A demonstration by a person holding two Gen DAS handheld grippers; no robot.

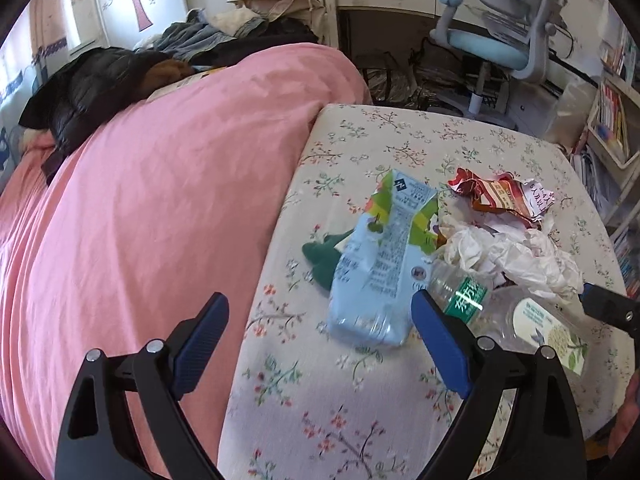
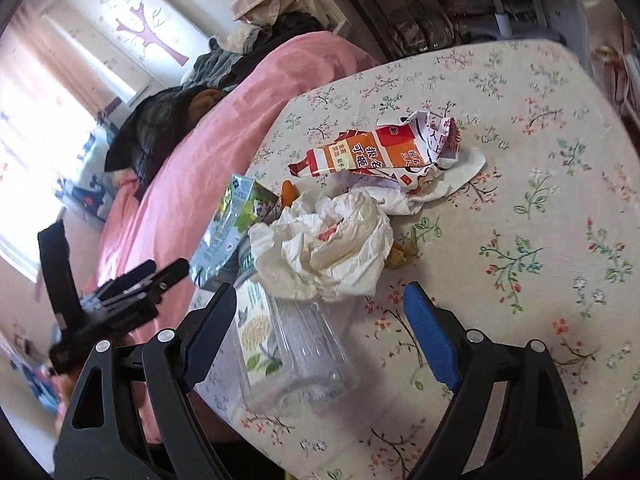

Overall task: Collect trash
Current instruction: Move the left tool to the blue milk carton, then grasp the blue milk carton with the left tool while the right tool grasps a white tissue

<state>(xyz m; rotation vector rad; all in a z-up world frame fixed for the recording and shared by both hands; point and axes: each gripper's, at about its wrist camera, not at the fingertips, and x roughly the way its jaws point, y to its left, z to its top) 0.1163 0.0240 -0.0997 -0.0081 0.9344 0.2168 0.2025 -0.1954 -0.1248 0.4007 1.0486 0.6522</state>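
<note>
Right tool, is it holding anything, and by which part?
Nothing. The right tool is open over the clear jar, not gripping it.

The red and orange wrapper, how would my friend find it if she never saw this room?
Start at the pink blanket, then look beside it at the flowery sheet, where the trash sits in a heap. At the heap's far end, behind the crumpled white tissue, lies the red and orange wrapper. It's the only piece with red-and-orange stripes and printed Chinese characters.

Trash pile on floral sheet: crumpled tissue (image 2: 328,244), red wrapper (image 2: 384,152) far, blue-green pouch (image 1: 376,264) left, clear bottle (image 2: 296,344) near.
</note>
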